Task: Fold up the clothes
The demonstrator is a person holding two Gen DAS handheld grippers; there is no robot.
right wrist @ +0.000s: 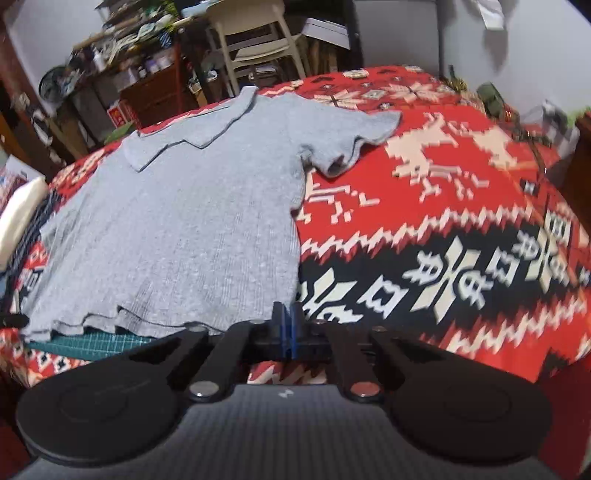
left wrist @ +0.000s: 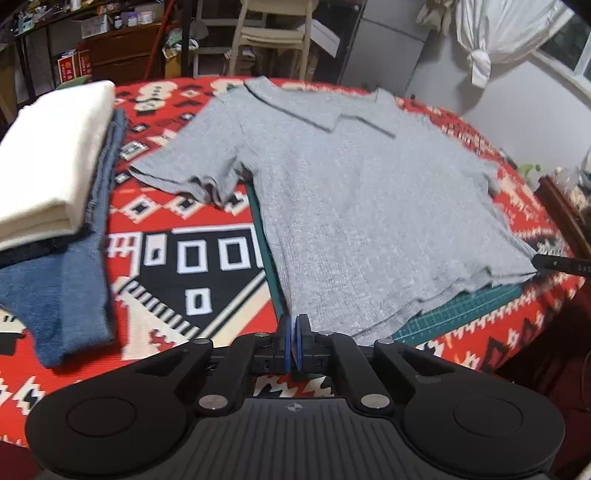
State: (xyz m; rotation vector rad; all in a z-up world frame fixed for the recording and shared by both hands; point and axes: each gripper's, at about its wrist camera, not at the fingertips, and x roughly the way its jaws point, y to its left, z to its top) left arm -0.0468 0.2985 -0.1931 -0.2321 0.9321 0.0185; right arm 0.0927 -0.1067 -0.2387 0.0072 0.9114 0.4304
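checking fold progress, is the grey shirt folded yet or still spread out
Spread out. The grey shirt lies flat on the patterned cloth, both short sleeves out to the sides, collar at the far end, hem unfolded.

A red patterned blanket (right wrist: pixel 443 206) covers the table; a cream chair (left wrist: pixel 271 33) stands behind.

shirt (left wrist: pixel 354 192): heather grey, ribbed, dark edging on the collar
cloth on the counter (right wrist: pixel 443 206): red with white and black geometric figures
mat (left wrist: pixel 454 310): green, pale grid
folded stack (left wrist: pixel 51 162): cream over denim blue
fingers (left wrist: pixel 286 343): blue pads, black body
chair (right wrist: pixel 258 40): cream
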